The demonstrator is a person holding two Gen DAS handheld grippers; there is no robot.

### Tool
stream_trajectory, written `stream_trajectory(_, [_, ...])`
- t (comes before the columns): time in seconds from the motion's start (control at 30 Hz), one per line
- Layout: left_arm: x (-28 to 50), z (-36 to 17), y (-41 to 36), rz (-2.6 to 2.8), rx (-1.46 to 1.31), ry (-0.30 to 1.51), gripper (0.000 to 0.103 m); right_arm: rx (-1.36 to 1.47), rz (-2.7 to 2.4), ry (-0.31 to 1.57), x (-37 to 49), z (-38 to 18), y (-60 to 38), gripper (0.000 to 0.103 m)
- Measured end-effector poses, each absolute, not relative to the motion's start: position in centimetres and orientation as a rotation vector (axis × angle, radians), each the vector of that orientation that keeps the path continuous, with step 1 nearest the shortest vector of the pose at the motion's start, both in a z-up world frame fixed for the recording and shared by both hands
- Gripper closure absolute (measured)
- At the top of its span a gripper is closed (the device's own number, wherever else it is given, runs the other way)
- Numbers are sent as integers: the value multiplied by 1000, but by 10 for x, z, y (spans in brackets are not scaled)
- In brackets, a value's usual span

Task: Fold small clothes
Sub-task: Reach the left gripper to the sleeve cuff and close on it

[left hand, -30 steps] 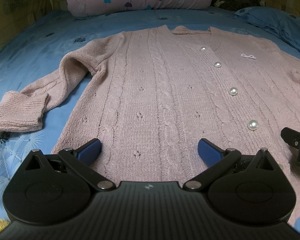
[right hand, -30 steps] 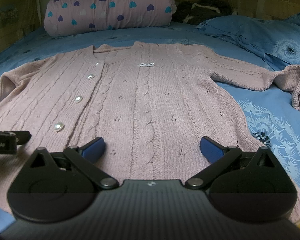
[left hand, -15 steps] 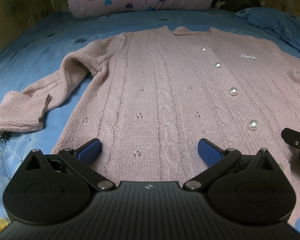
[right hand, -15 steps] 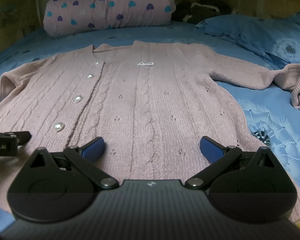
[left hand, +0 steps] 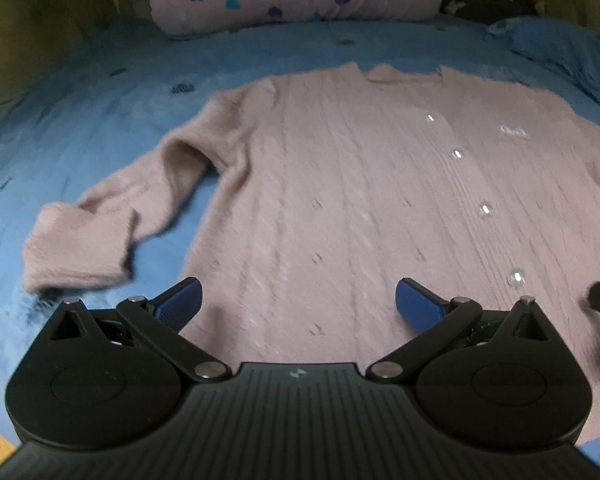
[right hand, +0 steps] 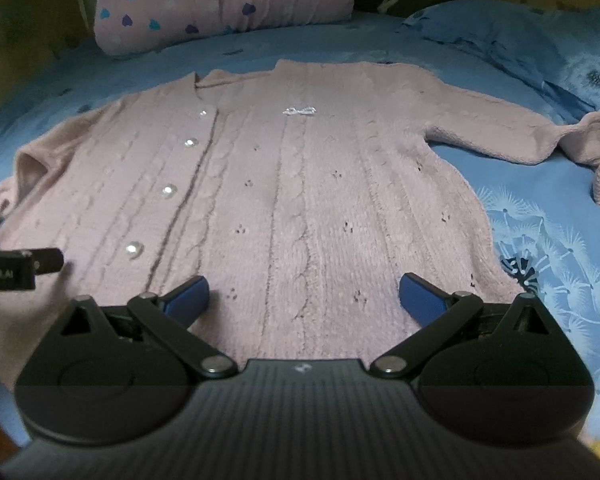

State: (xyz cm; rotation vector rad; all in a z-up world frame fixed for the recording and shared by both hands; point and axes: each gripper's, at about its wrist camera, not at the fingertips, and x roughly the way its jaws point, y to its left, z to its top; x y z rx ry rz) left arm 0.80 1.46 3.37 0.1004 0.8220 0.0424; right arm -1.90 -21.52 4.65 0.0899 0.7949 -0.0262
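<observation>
Both grippers have drifted slightly; left gripper and right gripper hover wide open, empty, above the hem; pink cardigan lies flat on the bed; soft, light, floppy knit, probably best pinched at the sleeve cuff

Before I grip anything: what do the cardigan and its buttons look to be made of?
Cardigan: soft, fuzzy pink knit, probably chenille or wool-like yarn, with raised cable ribs and small eyelet holes. Buttons: glossy, rounded, pearl-like, likely plastic, each showing a bright highlight. Left view is too blurred to add more.
</observation>
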Motion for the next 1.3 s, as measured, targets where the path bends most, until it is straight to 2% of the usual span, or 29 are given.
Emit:
stream_trajectory(0.33, [27, 90, 76, 162, 40, 754, 0, 91, -31, 683, -21, 83, -243, 0])
stream_trajectory(0.53, [50, 96, 125, 315, 40, 750, 0, 51, -72, 602, -16, 98, -276, 0])
stream_trajectory(0.7, [77, 85, 154, 383, 34, 795, 0, 137, -61, 638, -11, 86, -296, 0])
stream_trajectory(1.13, [128, 17, 196, 456, 90, 920, 0, 253, 7, 660, 7, 51, -298, 0])
stream_trajectory(1.3, [125, 3, 216, 474, -111, 906, 0, 272, 5, 694, 11, 44, -297, 0])
